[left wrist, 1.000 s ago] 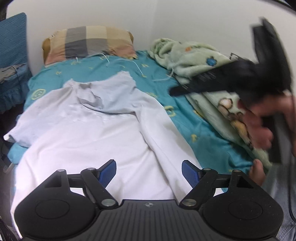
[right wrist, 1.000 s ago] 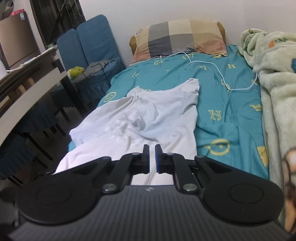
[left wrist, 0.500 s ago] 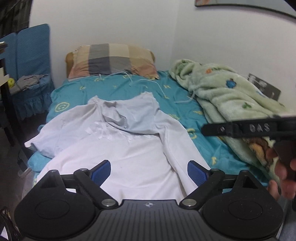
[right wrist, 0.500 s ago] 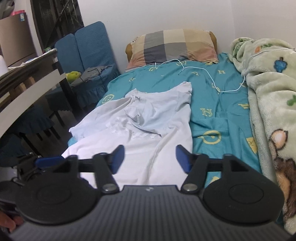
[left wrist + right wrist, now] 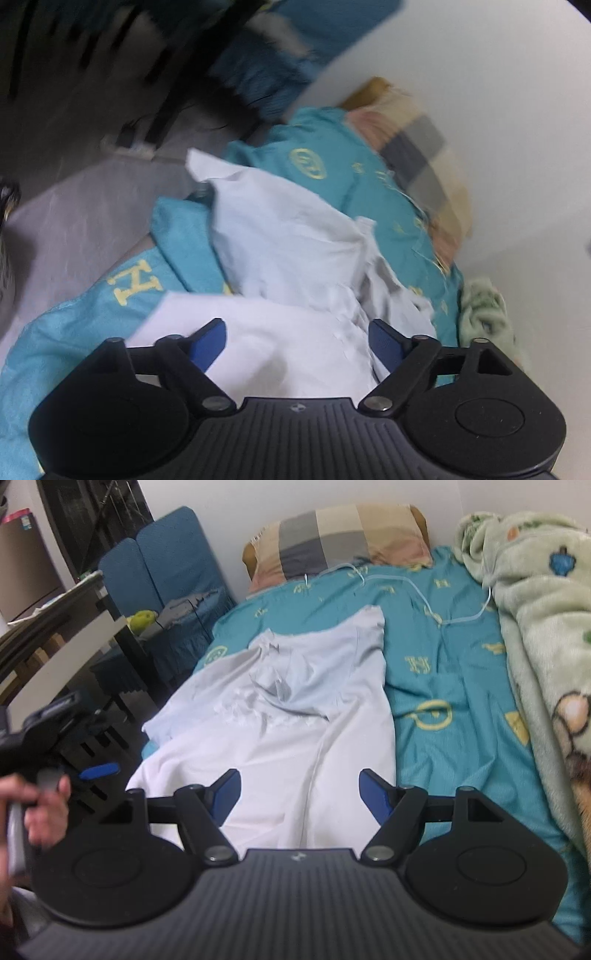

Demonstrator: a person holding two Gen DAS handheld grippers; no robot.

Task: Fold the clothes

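A white long-sleeved garment point(image 5: 295, 716) lies spread on the teal bed sheet point(image 5: 443, 672), its upper part crumpled and folded over. My right gripper point(image 5: 300, 794) is open above the garment's near end with nothing between its blue pads. My left gripper point(image 5: 297, 341) is open too, tilted over the garment point(image 5: 280, 240) at the bed's left edge, nothing held. In the right wrist view a hand point(image 5: 40, 805) holds the left gripper at the far left.
A checked pillow point(image 5: 343, 535) lies at the head of the bed, with a white cable point(image 5: 417, 590) in front of it. A green fleece blanket point(image 5: 546, 627) fills the right side. Blue chairs point(image 5: 159, 576) and a dark table point(image 5: 55, 635) stand left of the bed.
My left gripper has swung left and rolled, now over the bed's left edge; its view is blurred. The right gripper has opened wider and moved slightly forward.
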